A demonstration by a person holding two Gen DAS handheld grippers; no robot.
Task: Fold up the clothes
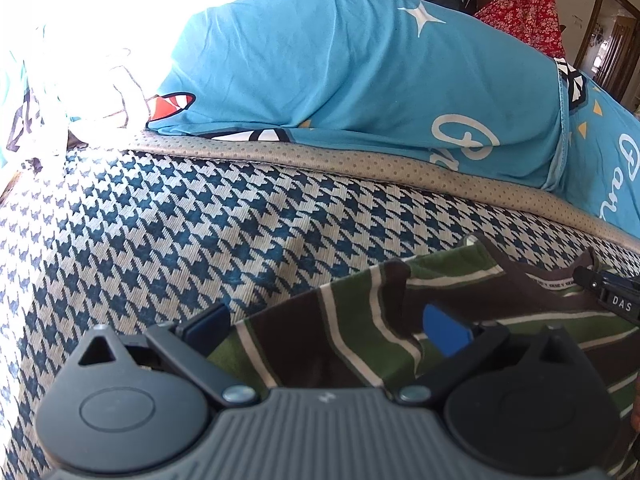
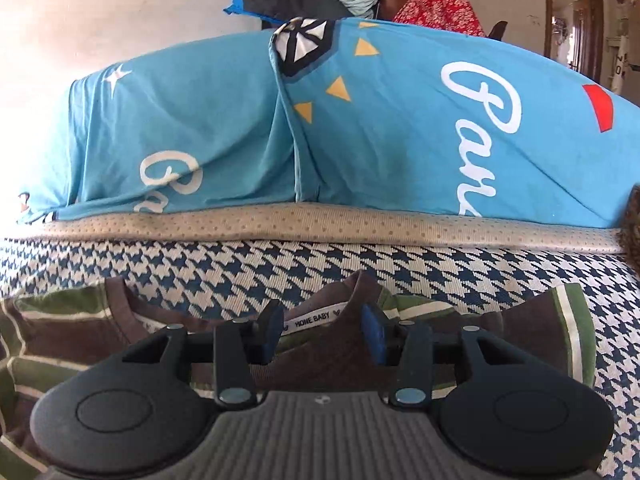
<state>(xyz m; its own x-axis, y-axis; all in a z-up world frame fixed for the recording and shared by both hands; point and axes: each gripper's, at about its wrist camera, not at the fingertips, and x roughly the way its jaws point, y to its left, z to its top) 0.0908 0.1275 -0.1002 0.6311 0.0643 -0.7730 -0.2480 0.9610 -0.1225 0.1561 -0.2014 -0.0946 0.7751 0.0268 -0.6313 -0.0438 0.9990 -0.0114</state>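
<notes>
A: Count, quick. Garments to fold?
B: One striped shirt [image 2: 72, 344], brown, green and cream, lying flat on the houndstooth cover [image 1: 168, 216]. Neck label reads HOME BABY.
A: Grippers?
B: Two. Left gripper [image 1: 326, 322] spread wide, nothing pinched, shirt cloth under it between the blue pads. Right gripper [image 2: 322, 334] partly spread, hanging at the collar, pads either side of the label; can't see them pressing cloth.
A: Pillows?
B: Two, in blue printed pillowcases [image 2: 440, 128] with white script lettering, side by side along the back, overlapping at the middle.
A: Surface?
B: Blue-and-white houndstooth, with one tan dotted band [image 1: 360, 162] between it and the pillows.
A: Room?
B: Pale wall, piled bedding including red floral fabric [image 2: 436, 4], wooden door frame [image 2: 576, 20] at right. Strong glare upper left in the left view.
</notes>
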